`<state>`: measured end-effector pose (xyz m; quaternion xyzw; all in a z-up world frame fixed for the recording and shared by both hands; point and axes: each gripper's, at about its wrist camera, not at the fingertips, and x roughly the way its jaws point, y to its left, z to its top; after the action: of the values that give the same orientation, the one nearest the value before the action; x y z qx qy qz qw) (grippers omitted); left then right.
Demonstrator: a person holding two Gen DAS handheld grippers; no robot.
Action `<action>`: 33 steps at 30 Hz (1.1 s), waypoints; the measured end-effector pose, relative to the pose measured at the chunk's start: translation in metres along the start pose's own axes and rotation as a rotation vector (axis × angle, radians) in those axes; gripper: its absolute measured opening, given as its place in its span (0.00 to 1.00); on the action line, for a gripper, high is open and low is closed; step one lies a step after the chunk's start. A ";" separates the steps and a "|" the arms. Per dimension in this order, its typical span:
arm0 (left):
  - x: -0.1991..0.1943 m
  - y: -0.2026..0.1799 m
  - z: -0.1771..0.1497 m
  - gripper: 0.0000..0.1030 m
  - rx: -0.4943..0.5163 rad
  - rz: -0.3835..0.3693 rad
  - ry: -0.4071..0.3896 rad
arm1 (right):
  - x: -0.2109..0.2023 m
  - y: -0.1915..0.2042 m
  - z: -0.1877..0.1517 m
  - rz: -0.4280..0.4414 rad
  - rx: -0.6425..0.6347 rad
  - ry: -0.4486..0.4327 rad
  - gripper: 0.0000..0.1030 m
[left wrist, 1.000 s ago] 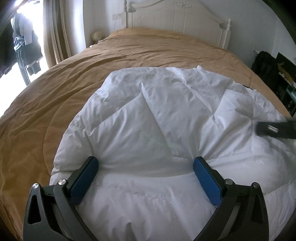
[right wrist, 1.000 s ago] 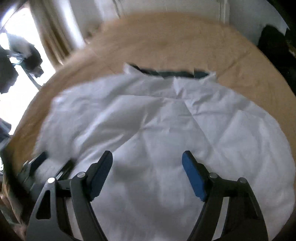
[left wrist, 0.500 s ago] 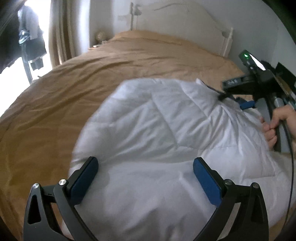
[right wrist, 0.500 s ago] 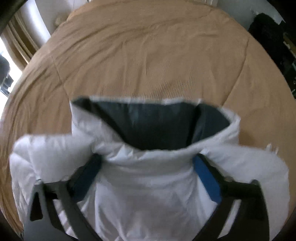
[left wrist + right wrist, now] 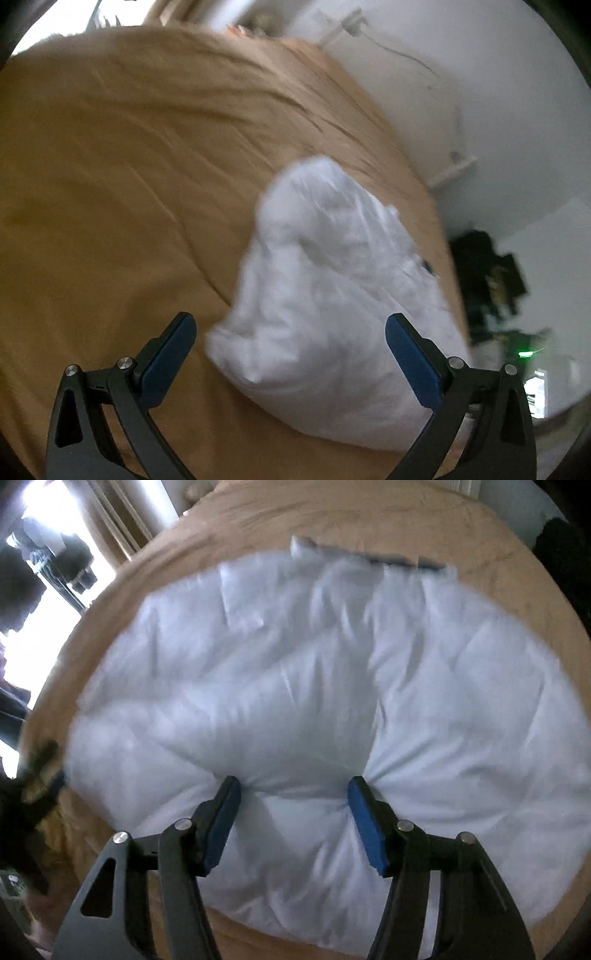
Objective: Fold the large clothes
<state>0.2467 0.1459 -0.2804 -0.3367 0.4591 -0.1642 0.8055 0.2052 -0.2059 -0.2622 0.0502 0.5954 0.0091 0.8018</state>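
White puffy jacket [image 5: 314, 686] | pinched between right gripper [image 5: 293, 794] fingers | bed [image 5: 480, 546]

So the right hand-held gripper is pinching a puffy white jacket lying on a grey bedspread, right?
Not quite: the bedspread is tan-brown, not grey. The right wrist view shows the right hand-held gripper, its jaws just closing, pinching the puffy white jacket lying on it.

White puffy jacket [image 5: 295, 686]: soft quilted cloth with a faint sheen, dark lining at the collar. Tan bedspread [image 5: 110, 184]: matt woven cloth, finely ribbed, creased. Left gripper [image 5: 290, 354] and right gripper [image 5: 293, 805]: matt black plastic arms, blue matt pads [image 5: 364, 823], small shiny metal screws [image 5: 125, 363].
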 end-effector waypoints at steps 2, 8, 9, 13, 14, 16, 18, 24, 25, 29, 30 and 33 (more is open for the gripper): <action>0.012 -0.003 -0.006 0.99 -0.001 -0.016 0.029 | 0.009 -0.003 -0.008 -0.003 -0.008 -0.022 0.62; 0.027 0.009 -0.007 0.99 -0.096 -0.074 0.029 | 0.016 -0.013 -0.009 0.049 0.013 -0.014 0.63; 0.026 0.015 -0.009 0.99 -0.118 -0.068 0.052 | 0.017 -0.016 -0.009 0.059 0.013 -0.023 0.63; 0.017 0.039 -0.014 0.99 -0.221 -0.114 0.053 | 0.020 -0.020 -0.013 0.080 0.029 -0.034 0.63; 0.016 0.040 -0.015 0.99 -0.221 -0.118 0.044 | 0.019 -0.020 -0.015 0.082 0.029 -0.036 0.63; 0.021 0.033 -0.015 0.99 -0.204 -0.109 0.044 | 0.021 -0.022 -0.015 0.088 0.028 -0.043 0.63; 0.026 0.027 -0.020 0.99 -0.185 -0.128 0.055 | 0.017 -0.021 -0.016 0.092 0.029 -0.046 0.63; 0.077 0.000 -0.004 0.99 -0.152 -0.089 0.052 | 0.017 -0.023 -0.019 0.097 0.032 -0.045 0.63; 0.081 -0.001 -0.001 0.94 -0.160 -0.064 0.045 | 0.015 -0.025 -0.020 0.097 0.033 -0.046 0.63; 0.078 0.007 0.002 0.54 -0.198 -0.075 0.041 | 0.009 -0.019 -0.017 0.077 0.029 -0.048 0.63; 0.076 0.012 0.002 0.49 -0.208 -0.094 0.052 | 0.002 -0.014 -0.017 0.074 0.024 -0.044 0.63; 0.068 0.022 0.002 0.44 -0.226 -0.128 0.076 | -0.027 0.001 -0.020 0.119 -0.022 -0.046 0.57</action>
<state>0.2834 0.1230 -0.3376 -0.4476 0.4824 -0.1751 0.7323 0.1784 -0.2057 -0.2419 0.0769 0.5728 0.0621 0.8137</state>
